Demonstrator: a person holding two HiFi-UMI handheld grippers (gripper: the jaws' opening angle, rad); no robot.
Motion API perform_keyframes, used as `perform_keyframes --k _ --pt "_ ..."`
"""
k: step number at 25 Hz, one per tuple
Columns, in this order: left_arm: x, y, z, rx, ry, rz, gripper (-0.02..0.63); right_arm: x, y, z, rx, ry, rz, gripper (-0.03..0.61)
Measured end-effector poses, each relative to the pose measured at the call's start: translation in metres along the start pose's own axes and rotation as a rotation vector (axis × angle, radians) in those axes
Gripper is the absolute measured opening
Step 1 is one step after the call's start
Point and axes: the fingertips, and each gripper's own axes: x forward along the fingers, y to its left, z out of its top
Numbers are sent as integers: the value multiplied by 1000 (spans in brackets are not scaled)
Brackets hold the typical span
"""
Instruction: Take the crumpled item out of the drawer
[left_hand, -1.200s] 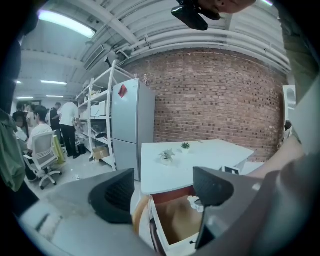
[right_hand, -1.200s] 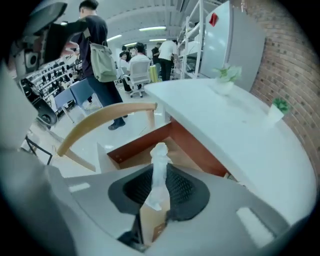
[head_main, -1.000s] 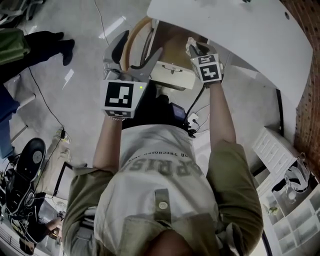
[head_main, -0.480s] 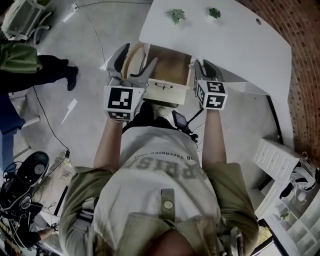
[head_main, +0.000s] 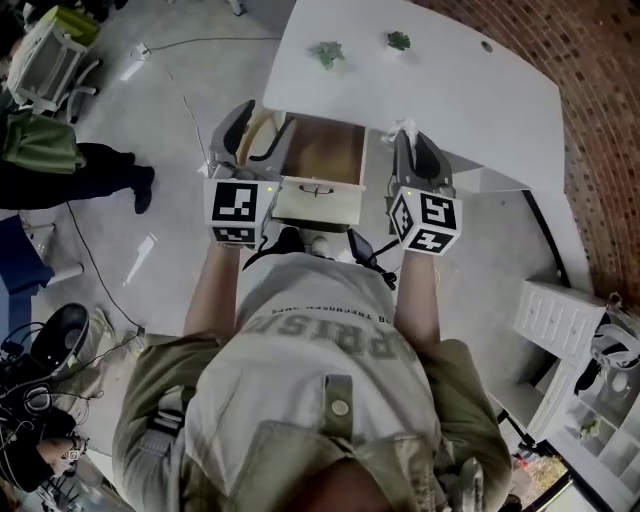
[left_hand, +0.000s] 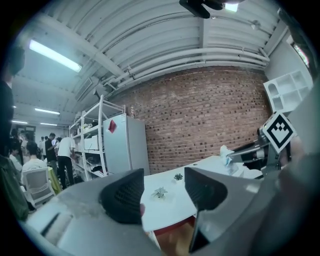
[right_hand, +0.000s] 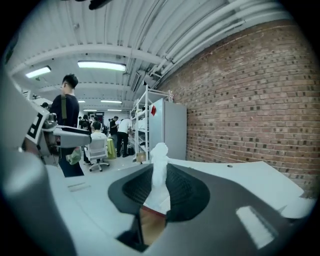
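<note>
The wooden drawer (head_main: 325, 158) stands pulled out from under the white table (head_main: 450, 90). My right gripper (head_main: 408, 143) is raised at the drawer's right side, level with the table edge, and is shut on the white crumpled item (head_main: 402, 127). In the right gripper view the crumpled item (right_hand: 159, 167) sticks up from between the closed pads of the right gripper (right_hand: 159, 189). My left gripper (head_main: 258, 135) hovers at the drawer's left side. In its own view the left gripper (left_hand: 162, 195) is open; its jaws have just been closing with nothing between them.
Two small green plants (head_main: 327, 52) (head_main: 398, 40) sit on the tabletop's far part. A brick wall (head_main: 600, 120) runs along the right. A white shelf unit (head_main: 555, 310) stands at lower right. A person's leg (head_main: 90, 180) and cables (head_main: 100, 280) are on the floor at left.
Both grippers have risen from the drawer. The right one has carried the crumpled item up from the drawer's opening to table height. The left gripper's jaws stand narrower.
</note>
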Motion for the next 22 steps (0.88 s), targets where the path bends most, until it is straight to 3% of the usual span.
perform_keyframes --k 10,22 --pt "0 -7 17 63 -29 22 114 -34 -16 37 63 -156 -76 75" --pt "0 6 19 82 -47 48 8 -46 -14 57 60 -248 -103 75"
